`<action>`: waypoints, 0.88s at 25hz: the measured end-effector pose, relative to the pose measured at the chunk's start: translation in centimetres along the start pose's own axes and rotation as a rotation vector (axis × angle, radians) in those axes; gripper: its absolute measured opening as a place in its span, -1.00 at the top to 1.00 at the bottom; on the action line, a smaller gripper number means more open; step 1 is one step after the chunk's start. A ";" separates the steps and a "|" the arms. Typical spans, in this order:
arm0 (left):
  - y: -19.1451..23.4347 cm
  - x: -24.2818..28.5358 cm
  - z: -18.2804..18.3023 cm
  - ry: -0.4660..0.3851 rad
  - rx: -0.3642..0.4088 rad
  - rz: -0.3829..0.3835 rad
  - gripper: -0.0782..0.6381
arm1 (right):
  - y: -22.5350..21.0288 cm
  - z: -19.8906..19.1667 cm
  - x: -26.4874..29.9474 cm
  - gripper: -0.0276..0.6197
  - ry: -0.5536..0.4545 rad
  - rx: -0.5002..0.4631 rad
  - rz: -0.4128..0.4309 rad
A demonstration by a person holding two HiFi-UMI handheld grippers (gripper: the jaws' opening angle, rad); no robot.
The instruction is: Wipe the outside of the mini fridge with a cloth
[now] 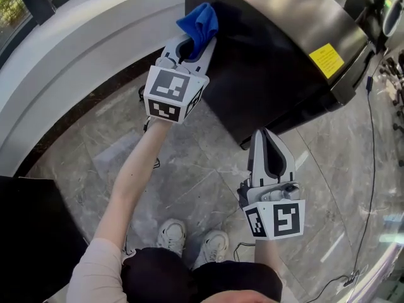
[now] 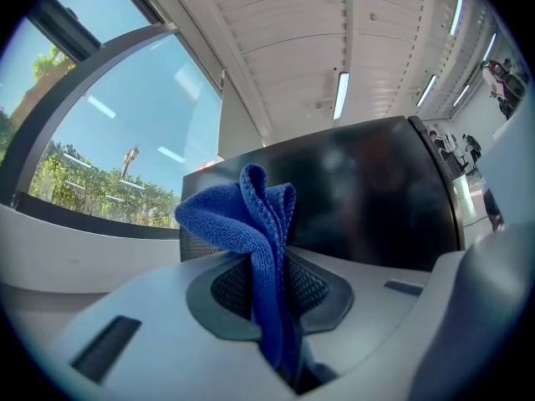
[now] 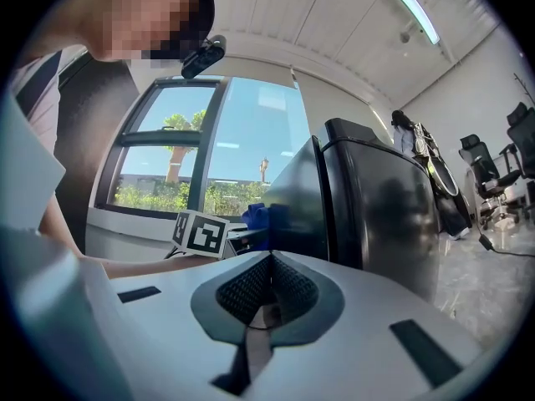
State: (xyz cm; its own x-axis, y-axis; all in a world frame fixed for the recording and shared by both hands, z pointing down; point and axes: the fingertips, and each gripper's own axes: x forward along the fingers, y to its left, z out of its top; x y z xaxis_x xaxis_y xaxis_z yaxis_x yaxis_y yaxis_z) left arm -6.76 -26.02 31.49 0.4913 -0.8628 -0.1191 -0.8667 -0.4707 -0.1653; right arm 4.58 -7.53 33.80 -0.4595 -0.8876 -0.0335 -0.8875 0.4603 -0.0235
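Note:
The black mini fridge [image 1: 284, 62] stands on the floor ahead, with a yellow label [image 1: 326, 60] on its top right. My left gripper [image 1: 197, 43] is shut on a folded blue cloth [image 1: 199, 23], held at the fridge's left side near the top edge. In the left gripper view the blue cloth [image 2: 255, 241] sticks up between the jaws, with the fridge's dark side [image 2: 368, 195] just behind. My right gripper [image 1: 270, 145] is shut and holds nothing, low in front of the fridge's near corner. The right gripper view shows the fridge [image 3: 376, 199] and the blue cloth [image 3: 263, 217] beyond it.
A curved white sill [image 1: 76, 55] runs along the window on the left. A dark panel [image 1: 31, 232] stands at lower left. A black cable [image 1: 372, 144] trails over the marble floor [image 1: 189, 175] at the right. The person's shoes [image 1: 192, 238] are below.

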 end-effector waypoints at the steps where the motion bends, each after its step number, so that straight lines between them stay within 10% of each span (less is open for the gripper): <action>1: -0.8 -0.3 0.3 -0.003 -0.009 -0.012 0.62 | 0.2 -0.1 0.0 0.88 0.003 0.000 0.003; 22: -15.0 -4.5 5.4 -0.116 -0.128 -0.260 0.63 | -8.1 0.4 -4.4 0.88 -0.002 -0.051 -0.302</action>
State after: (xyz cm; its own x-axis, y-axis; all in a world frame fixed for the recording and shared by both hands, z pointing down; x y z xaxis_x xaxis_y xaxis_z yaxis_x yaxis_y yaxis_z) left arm 4.50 -14.03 29.22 0.6983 -0.6868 -0.2017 -0.7107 -0.6988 -0.0810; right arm 13.79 -7.38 33.72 -0.1746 -0.9840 -0.0346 -0.9846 0.1741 0.0172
